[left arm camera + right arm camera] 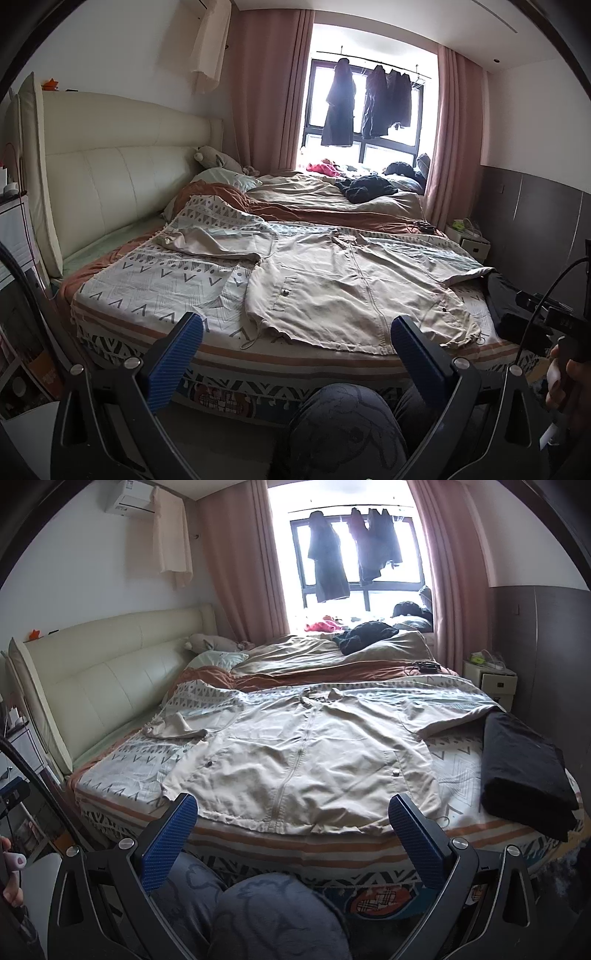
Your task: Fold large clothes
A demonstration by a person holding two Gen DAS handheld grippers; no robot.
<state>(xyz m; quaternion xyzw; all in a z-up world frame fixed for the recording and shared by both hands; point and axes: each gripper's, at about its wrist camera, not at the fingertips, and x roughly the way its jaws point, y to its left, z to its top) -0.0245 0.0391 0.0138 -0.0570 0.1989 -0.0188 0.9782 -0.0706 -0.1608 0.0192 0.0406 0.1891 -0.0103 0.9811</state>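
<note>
Bed cover (458, 760): pale, grey triangle pattern, orange stripes along the near edge.
Headboard (107, 177): cream, padded, at the left of the bed.
Duvet (317, 657): tan and rust, rumpled across the far half of the bed.
Plush toy (218, 157): grey, against the headboard beside a pale pillow (221, 179).
Curtains (269, 92): pink, drawn back on both sides of the bright window.
Hanging garments (327, 561): dark, on a rod across the window.
Nightstand (493, 677): white, at the bed's far right corner.
Air conditioner (129, 496): white, high on the left wall.
</note>
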